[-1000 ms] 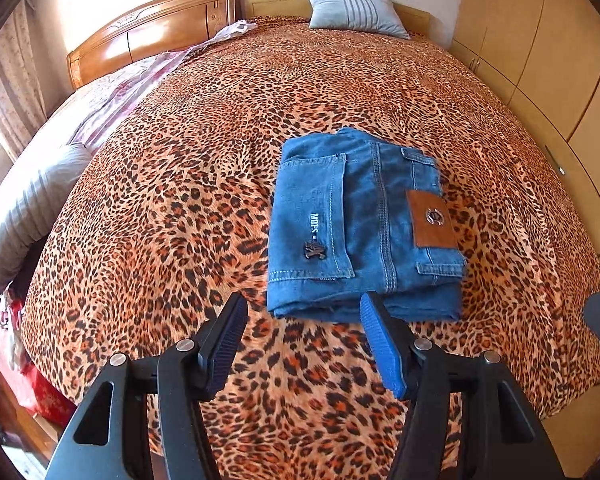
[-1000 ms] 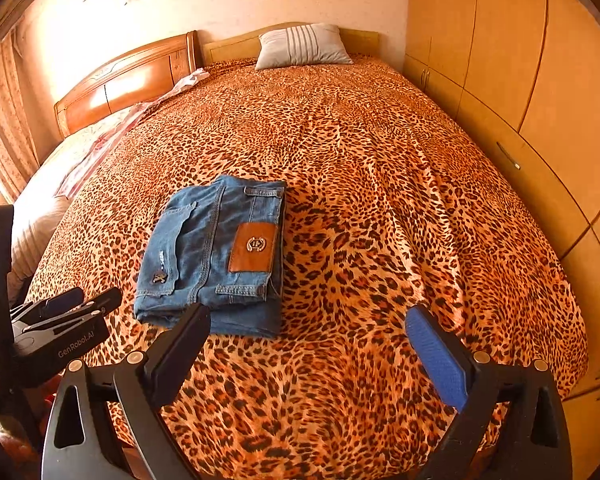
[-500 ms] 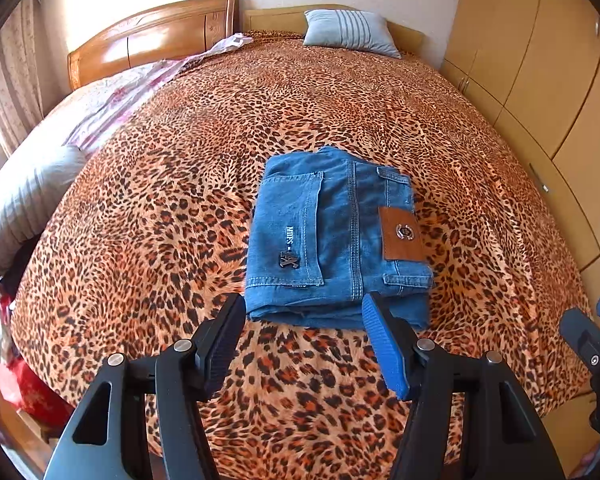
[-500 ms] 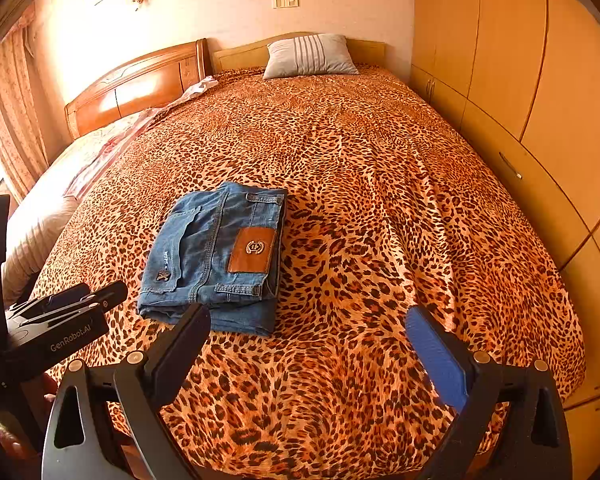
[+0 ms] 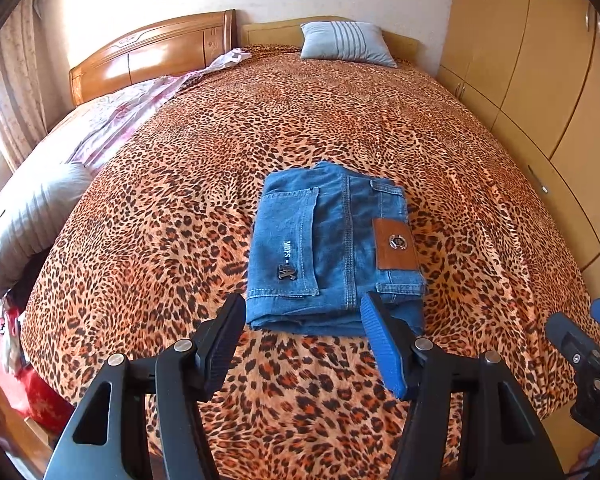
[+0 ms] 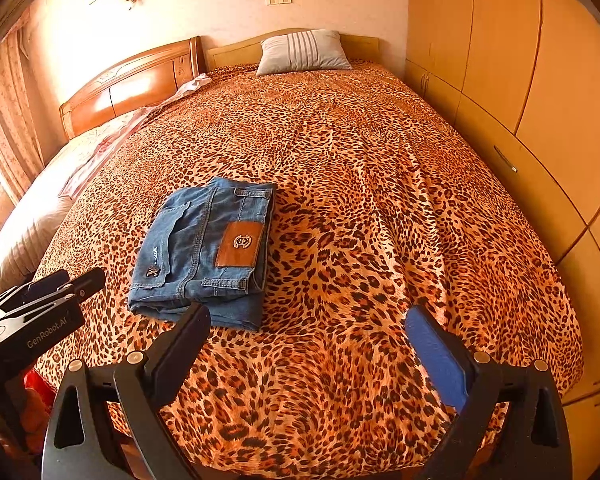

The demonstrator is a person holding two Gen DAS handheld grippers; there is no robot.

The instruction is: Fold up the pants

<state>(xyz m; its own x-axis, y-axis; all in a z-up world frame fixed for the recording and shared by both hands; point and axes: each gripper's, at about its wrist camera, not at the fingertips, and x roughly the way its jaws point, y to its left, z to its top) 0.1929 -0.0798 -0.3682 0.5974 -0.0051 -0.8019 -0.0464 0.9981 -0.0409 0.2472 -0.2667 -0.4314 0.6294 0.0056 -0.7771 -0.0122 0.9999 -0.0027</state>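
Observation:
Blue denim pants (image 5: 332, 248) lie folded into a compact rectangle on the leopard-print bedspread (image 5: 180, 220), back pocket and brown leather patch facing up. My left gripper (image 5: 302, 316) hovers open just short of the bundle's near edge, nothing between its fingers. In the right wrist view the same pants (image 6: 204, 248) lie left of centre. My right gripper (image 6: 304, 332) stands wide open over bare bedspread (image 6: 380, 200), to the right of the bundle and apart from it. The left gripper's body (image 6: 40, 312) shows at that view's left edge.
A grey striped pillow (image 5: 346, 44) leans at the wooden headboard (image 5: 152, 56). A pink floral sheet (image 5: 120, 120) and a grey pillow (image 5: 32, 224) lie along the bed's left side. Wooden wardrobes (image 6: 540, 80) line the right side close to the bed.
My left gripper has drawn back and risen, so the folded pants sit farther off and more of the headboard wall shows. The right gripper's view tilted up slightly. The pants have not moved.

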